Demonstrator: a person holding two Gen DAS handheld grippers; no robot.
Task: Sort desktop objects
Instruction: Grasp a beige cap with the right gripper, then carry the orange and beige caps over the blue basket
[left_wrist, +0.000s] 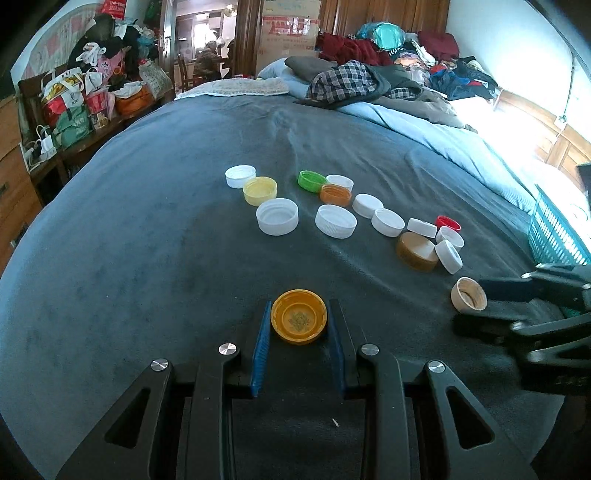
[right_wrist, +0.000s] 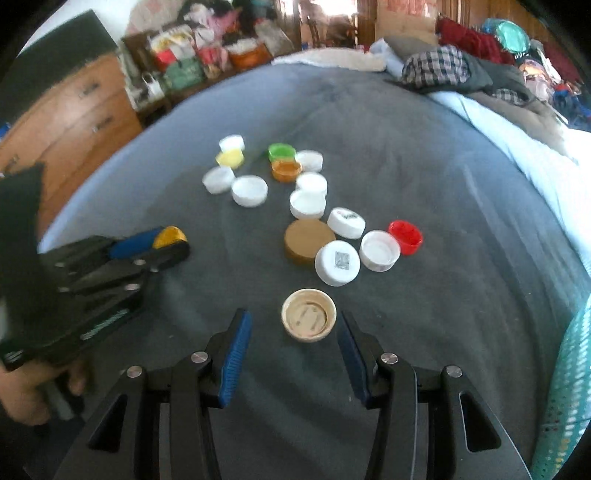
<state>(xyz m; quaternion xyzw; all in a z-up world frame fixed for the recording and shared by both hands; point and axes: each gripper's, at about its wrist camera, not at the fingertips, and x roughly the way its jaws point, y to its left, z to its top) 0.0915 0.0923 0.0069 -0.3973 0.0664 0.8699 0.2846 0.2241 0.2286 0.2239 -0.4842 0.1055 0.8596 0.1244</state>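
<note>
Several bottle caps lie on a dark grey bedspread (left_wrist: 147, 221). My left gripper (left_wrist: 299, 317) is shut on an orange-yellow cap (left_wrist: 298, 316), open side up, its blue pads touching both sides; it shows in the right wrist view (right_wrist: 170, 236) too. My right gripper (right_wrist: 293, 325) is open, its fingers on either side of a beige cap (right_wrist: 308, 314) without touching it; the beige cap also shows in the left wrist view (left_wrist: 468, 294). Farther off lie white caps (left_wrist: 335, 220), a brown cap (left_wrist: 416, 251), a red cap (left_wrist: 448, 223), a green cap (left_wrist: 312, 181) and a pale yellow cap (left_wrist: 259, 190).
A teal plastic basket (left_wrist: 554, 232) stands at the right edge of the bed. Heaped clothes (left_wrist: 369, 81) and a light blue quilt lie at the far end. A wooden dresser (right_wrist: 74, 122) and bags stand to the left.
</note>
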